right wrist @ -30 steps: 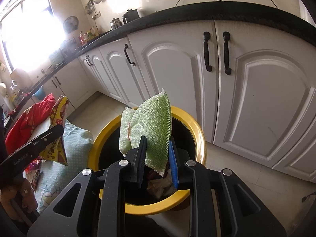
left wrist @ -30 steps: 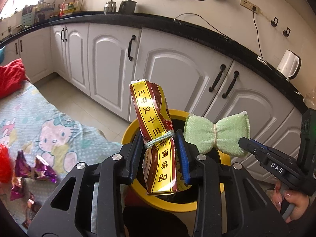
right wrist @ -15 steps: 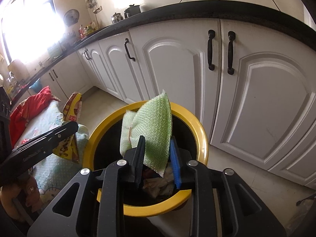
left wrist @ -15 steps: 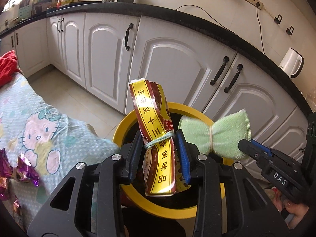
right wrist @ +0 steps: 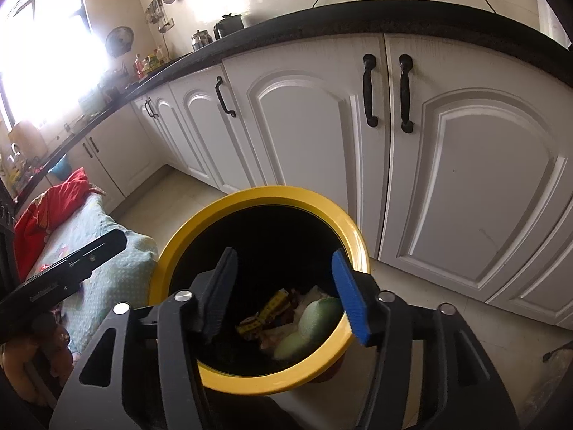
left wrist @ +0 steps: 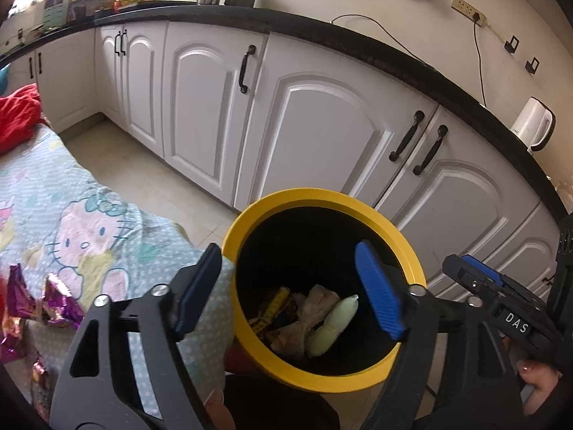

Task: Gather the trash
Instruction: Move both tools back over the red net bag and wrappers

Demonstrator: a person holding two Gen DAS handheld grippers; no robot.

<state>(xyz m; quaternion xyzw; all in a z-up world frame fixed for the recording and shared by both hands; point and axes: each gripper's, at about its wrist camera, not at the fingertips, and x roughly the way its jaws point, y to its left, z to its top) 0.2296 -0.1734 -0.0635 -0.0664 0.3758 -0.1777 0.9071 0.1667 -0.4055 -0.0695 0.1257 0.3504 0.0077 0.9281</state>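
Observation:
A yellow-rimmed black trash bin (left wrist: 401,240) stands on the floor, also in the right wrist view (right wrist: 343,218). Inside lie the yellow-red seasoning packet (left wrist: 274,304), crumpled paper (left wrist: 308,308) and the green cloth (left wrist: 335,322); the packet (right wrist: 266,311) and cloth (right wrist: 311,326) also show in the right wrist view. My left gripper (left wrist: 290,294) is open and empty above the bin's left side. My right gripper (right wrist: 286,294) is open and empty above the bin; it also shows at the right of the left wrist view (left wrist: 476,279).
A table with a Hello Kitty cloth (left wrist: 82,225) lies left of the bin, with purple foil wrappers (left wrist: 53,304) and a red cloth (left wrist: 18,118) on it. White kitchen cabinets (left wrist: 322,125) stand behind the bin. A white kettle (left wrist: 533,125) sits on the black counter.
Both grippers opened. The seasoning packet fell from the left gripper and the green cloth from the right gripper into the bin.

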